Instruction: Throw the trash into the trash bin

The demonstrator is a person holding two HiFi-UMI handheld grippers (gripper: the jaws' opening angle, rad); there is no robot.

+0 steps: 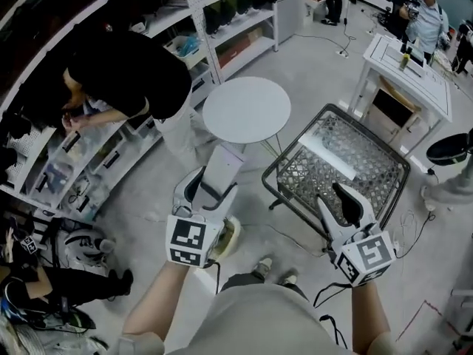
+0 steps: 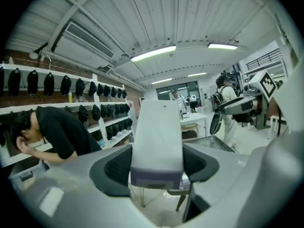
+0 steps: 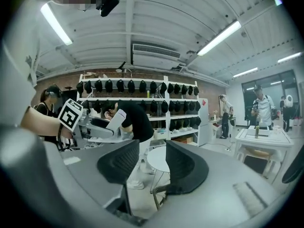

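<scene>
Head view: left gripper (image 1: 207, 191) is clamped on a tall white carton (image 1: 225, 161). The pads grip its two long sides near the bottom end, so most of it sticks out past the tips, prob so it drops clear once let go. Right gripper (image 1: 336, 207) has its jaws apart w/ nothing between them, and right gripper view says the same. Wire-mesh basket (image 1: 395, 165), which I'd guess is the bin, sits just right of the carton, w/ the empty claw over its near corner. Round table (image 1: 247, 109) is beyond. Carton isn't over the basket yet imo.
</scene>
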